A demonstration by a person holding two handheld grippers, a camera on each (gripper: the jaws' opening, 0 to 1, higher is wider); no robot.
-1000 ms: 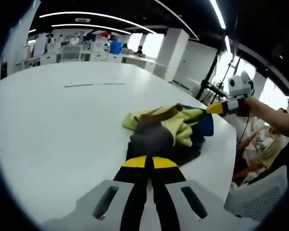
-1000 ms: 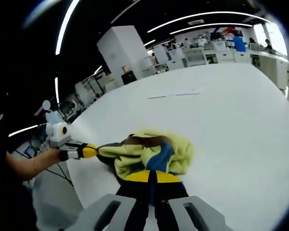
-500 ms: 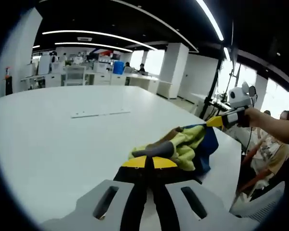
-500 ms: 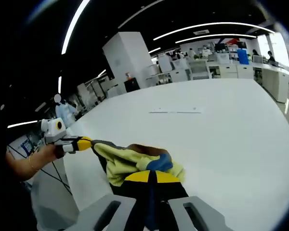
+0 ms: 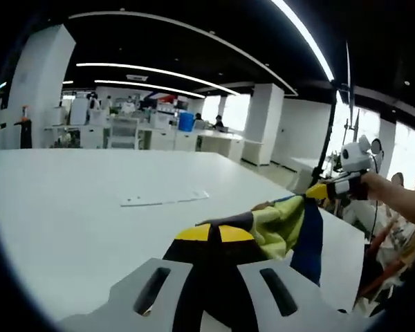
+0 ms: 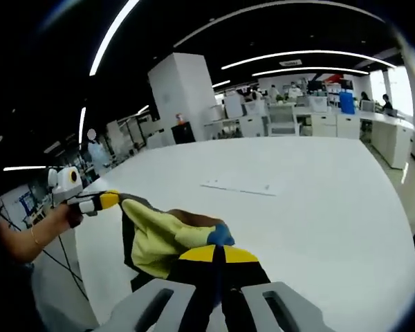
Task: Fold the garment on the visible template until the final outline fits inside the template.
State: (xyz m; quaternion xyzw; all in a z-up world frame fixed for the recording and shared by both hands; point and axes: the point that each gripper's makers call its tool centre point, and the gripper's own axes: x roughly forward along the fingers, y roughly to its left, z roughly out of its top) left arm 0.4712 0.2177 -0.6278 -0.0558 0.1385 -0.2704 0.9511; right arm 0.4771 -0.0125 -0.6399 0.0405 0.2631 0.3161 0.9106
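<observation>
Our left gripper [image 5: 214, 234] has its yellow-tipped jaws closed on a dark edge of the garment [image 5: 280, 225], and our right gripper [image 6: 218, 254] is likewise clamped on the same cloth near a blue patch. The yellow, blue and dark garment hangs stretched between the two grippers, lifted above the white table [image 5: 69, 214]. Farther out on the tabletop lies the template [image 6: 236, 187], a thin pale outline, well apart from the garment.

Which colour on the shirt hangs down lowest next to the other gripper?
The dark blue part. In the left gripper view it droops below the right gripper, while the yellow part stays bunched higher, toward the left gripper.
</observation>
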